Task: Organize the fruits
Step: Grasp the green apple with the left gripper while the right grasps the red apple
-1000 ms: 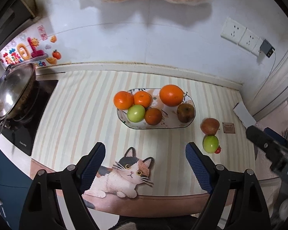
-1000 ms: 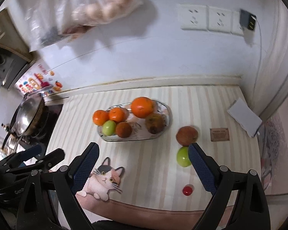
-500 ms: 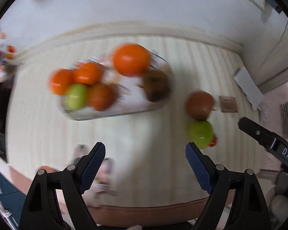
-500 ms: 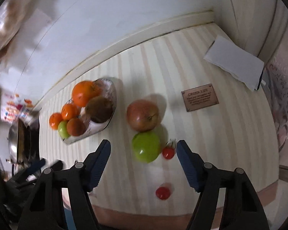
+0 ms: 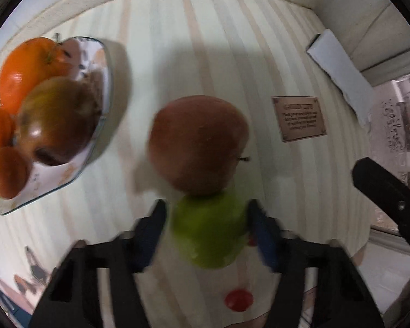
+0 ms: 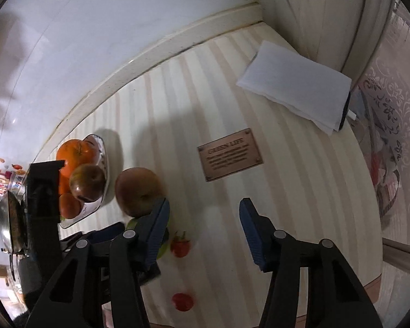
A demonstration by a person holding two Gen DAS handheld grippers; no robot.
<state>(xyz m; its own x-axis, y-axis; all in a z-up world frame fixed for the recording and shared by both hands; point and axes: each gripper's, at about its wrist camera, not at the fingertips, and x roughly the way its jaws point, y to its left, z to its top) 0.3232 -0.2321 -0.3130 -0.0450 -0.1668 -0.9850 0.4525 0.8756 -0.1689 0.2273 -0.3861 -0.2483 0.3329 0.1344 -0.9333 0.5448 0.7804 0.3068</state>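
In the left wrist view my left gripper (image 5: 207,227) has its blue pads around a green apple (image 5: 209,229) on the striped counter, both pads at its sides. A reddish-brown apple (image 5: 198,143) lies just beyond it. A glass dish (image 5: 106,63) at the left holds oranges (image 5: 27,65) and a dark apple (image 5: 54,120). My right gripper (image 6: 203,227) is open and empty, over the counter right of the brown apple (image 6: 138,194). Two small red tomatoes (image 6: 180,247) (image 6: 182,302) lie near it.
A small brown plaque (image 6: 229,158) lies on the counter. A folded white cloth (image 6: 295,86) sits at the back right corner by the wall. A pan (image 6: 9,224) stands far left. The counter's front edge runs just behind the grippers.
My left gripper has moved right and down from the dish to the green apple and closed in on it. My right gripper has moved right, past the loose fruit.
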